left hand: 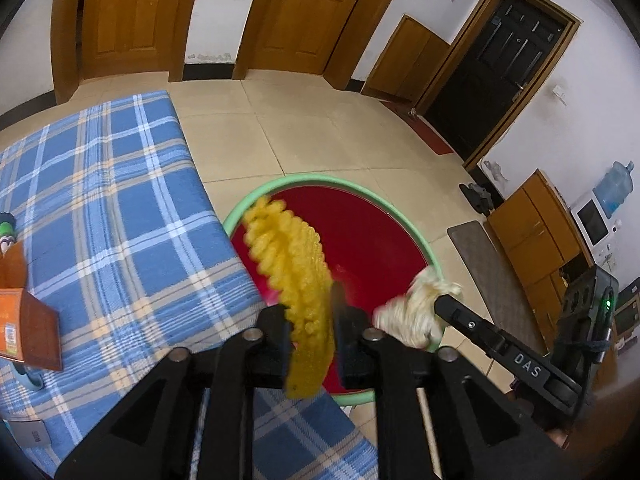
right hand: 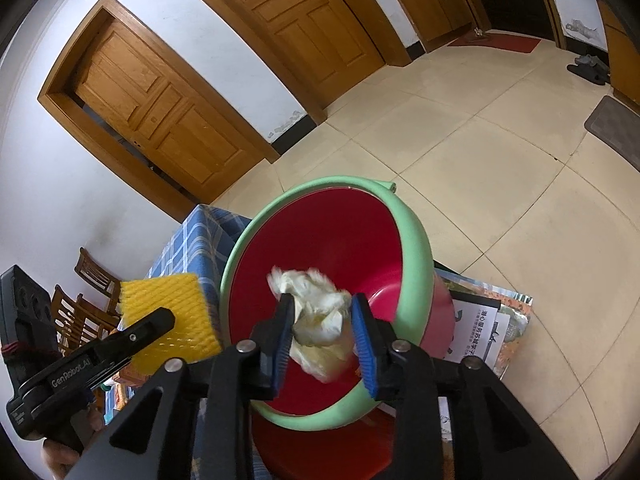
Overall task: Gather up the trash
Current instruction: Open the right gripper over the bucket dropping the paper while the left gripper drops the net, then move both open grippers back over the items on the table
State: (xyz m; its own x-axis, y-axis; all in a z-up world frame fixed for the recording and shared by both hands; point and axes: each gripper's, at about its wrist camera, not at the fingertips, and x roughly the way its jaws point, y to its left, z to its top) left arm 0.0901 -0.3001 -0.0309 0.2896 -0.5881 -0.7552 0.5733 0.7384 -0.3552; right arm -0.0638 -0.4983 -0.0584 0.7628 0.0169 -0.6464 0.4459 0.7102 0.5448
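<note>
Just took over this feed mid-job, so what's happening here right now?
Trash is going into the red basin with a green rim beside the blue plaid table. The left gripper is shut on a yellow foam net sleeve at the basin's near edge. The right gripper is shut on a crumpled tissue wad over the basin. Neither piece is released yet.

Left gripper (left hand: 310, 344): jaws closed on yellow foam net (left hand: 294, 276), which stands up between them. Black body seen side-on in right wrist view, angled up to the right.

Right gripper (right hand: 320, 332): jaws clamped on crumpled tissue wad (right hand: 316, 316), blue pads (right hand: 366, 344) pressing either side. Both grippers close together, tips pointing forward.
</note>
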